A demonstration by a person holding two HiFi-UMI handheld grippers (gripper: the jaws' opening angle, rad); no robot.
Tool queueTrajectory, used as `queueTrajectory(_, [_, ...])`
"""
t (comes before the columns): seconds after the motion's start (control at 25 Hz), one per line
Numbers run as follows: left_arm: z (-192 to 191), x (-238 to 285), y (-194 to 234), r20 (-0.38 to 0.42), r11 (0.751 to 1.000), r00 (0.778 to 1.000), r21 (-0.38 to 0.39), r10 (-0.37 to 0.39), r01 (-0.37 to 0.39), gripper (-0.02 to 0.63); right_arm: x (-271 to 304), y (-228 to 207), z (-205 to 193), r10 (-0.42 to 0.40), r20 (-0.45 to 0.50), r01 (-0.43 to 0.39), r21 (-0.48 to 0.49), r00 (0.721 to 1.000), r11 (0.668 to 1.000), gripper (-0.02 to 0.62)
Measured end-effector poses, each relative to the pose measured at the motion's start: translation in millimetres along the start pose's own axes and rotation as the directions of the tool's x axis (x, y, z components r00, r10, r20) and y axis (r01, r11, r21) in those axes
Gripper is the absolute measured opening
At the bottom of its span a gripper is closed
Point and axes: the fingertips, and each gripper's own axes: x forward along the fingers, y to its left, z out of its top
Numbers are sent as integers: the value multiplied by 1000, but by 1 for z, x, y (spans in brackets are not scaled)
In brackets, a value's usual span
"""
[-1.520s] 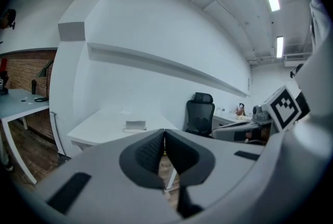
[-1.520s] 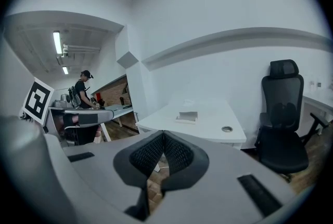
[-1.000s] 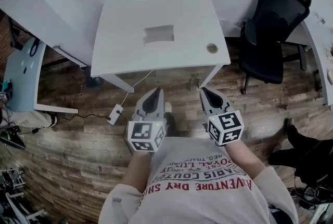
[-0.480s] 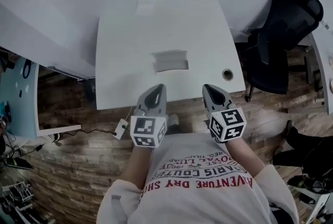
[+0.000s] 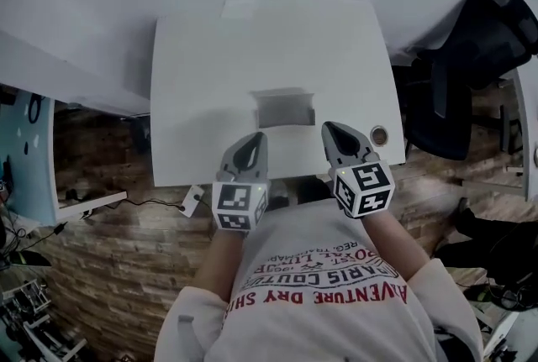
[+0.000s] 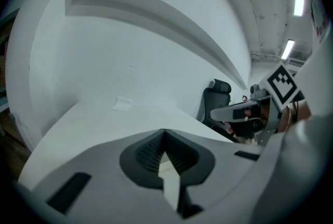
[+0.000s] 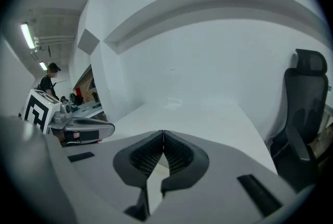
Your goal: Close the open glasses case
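Note:
The open glasses case is a low grey box in the middle of the white table, seen in the head view. My left gripper is shut and hovers over the table's front edge, just left of and short of the case. Likewise shut, my right gripper hangs just right of the case's near corner. Neither touches it. In the left gripper view and the right gripper view the jaws meet with nothing between them, and the case is hidden behind them.
A white slip of paper lies at the table's far edge. A round cable hole sits at the front right corner. A black office chair stands to the right. A white wall closes the far side. Wooden floor lies below.
The person has stepped toward the table. Both grippers, which hung over the floor, now reach over the table's front edge, close to the case. Both stay shut.

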Motion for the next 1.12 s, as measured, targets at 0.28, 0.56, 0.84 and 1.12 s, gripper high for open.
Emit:
queueTrajectory(0.28, [-33, 29, 9, -73, 996, 995, -59, 68, -72, -3, 51, -20, -7, 88, -99, -94, -57, 991, 994, 12])
queueTrajectory(0.56, [-68, 58, 5, -147, 990, 986, -105, 79, -95, -3, 96, -32, -13, 146, -164, -170, -140, 975, 975, 12])
queueTrajectory(0.84, [-95, 75, 1, -222, 986, 972, -124, 81, -111, -3, 131, -39, -18, 156, -202, -185, -136, 967, 973, 12])
queueTrajectory(1.12, [-111, 87, 2, -260, 974, 962, -182, 82, -132, -3, 144, -43, -32, 163, -247, -192, -96, 955, 977, 12])
